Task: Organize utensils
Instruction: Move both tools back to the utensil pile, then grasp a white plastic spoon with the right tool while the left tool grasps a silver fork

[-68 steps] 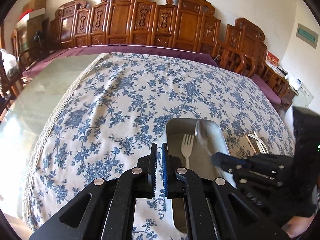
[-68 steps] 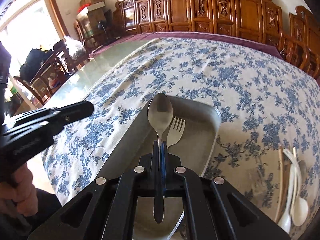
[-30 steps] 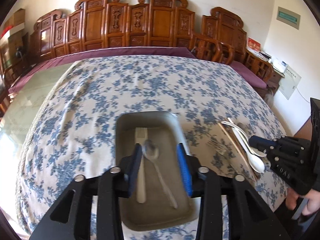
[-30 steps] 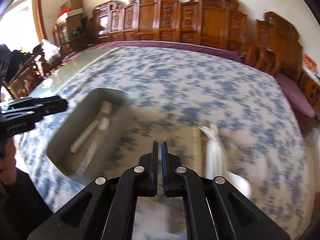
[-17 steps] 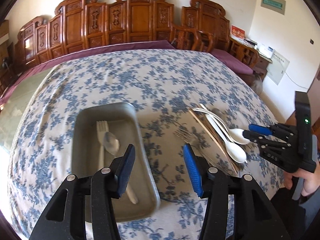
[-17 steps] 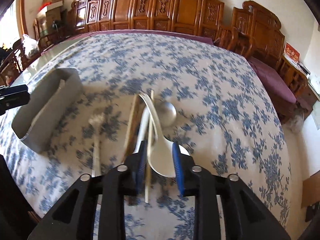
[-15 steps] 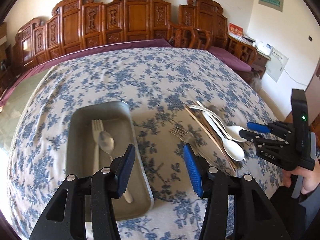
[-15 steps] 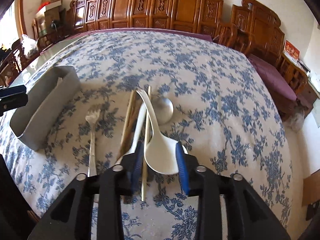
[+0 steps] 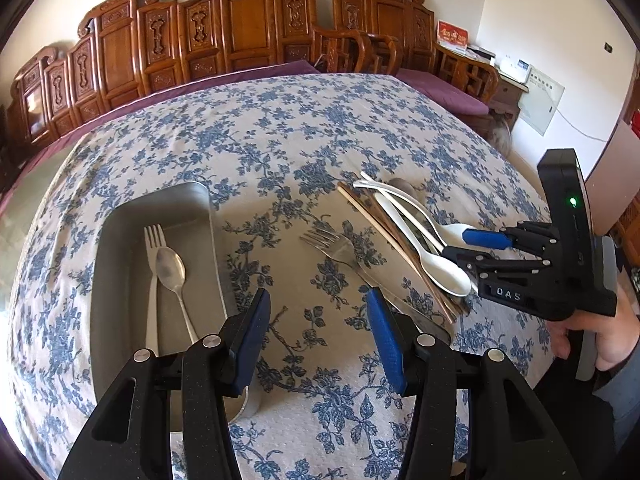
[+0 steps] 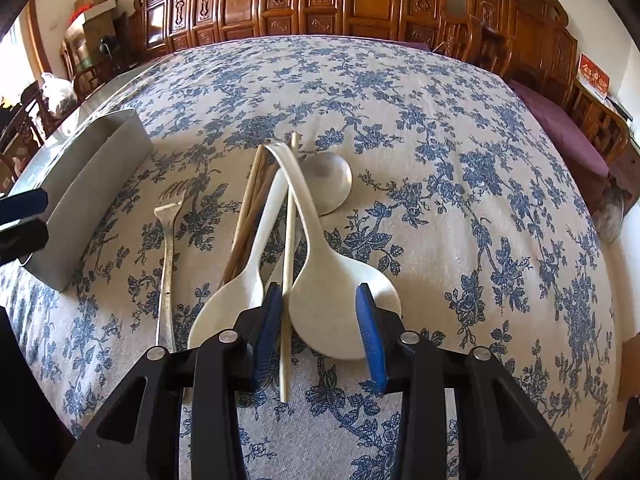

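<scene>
Your right gripper (image 10: 318, 320) with jaws just opened, straddling the white spoon (image 10: 340, 304) bowl, pads not pressing, left gripper (image 9: 318, 326) apart beside the metal tray (image 9: 120, 280)

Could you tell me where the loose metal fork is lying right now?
In the left wrist view the fork lies on the tablecloth, between the metal tray on its left and the chopsticks on its right.

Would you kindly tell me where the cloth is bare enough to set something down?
Bare: the strip between the metal tray and the loose fork, and all cloth beyond them. Crowded: the pile of white spoons and chopsticks.
</scene>
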A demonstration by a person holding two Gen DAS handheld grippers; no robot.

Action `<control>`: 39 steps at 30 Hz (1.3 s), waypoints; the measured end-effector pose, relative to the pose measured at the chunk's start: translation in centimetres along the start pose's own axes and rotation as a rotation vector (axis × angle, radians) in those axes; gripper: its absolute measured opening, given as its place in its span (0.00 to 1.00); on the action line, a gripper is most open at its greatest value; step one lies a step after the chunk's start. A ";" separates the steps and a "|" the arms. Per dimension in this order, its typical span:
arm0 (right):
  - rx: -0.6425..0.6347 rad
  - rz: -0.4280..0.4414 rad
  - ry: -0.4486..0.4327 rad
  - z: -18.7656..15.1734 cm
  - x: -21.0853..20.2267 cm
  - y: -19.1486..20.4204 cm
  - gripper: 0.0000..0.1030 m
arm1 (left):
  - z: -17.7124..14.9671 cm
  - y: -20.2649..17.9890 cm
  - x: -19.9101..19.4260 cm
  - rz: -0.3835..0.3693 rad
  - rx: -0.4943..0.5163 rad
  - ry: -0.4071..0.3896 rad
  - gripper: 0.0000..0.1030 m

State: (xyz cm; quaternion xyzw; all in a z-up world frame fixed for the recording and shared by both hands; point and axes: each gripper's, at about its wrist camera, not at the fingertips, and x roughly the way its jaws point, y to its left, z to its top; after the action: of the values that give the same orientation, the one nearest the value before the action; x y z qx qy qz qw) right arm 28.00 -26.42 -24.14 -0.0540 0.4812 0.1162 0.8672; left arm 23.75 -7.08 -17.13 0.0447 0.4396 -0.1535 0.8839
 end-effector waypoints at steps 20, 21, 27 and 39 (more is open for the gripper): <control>0.083 0.089 -0.075 0.1 -2.2 -1.9 0.05 | -0.3 -2.9 2.1 0.012 0.002 0.032 0.46; 0.089 0.094 -0.082 0.1 -2.3 -2.1 0.05 | -0.2 -3.0 2.3 0.013 0.002 0.034 0.46; 0.113 0.107 -0.104 0.3 -2.8 -2.8 0.05 | 0.5 -3.7 4.9 0.043 0.005 0.074 0.46; 0.134 0.130 -0.118 0.6 -2.9 -3.2 0.05 | 1.5 -3.3 9.4 0.022 -0.082 0.111 0.24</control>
State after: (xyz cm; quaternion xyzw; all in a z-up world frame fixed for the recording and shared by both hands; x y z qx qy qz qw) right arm 27.79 -29.82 -21.42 0.0424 0.4386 0.1429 0.8862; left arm 29.21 -12.75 -23.46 0.0218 0.4931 -0.1231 0.8609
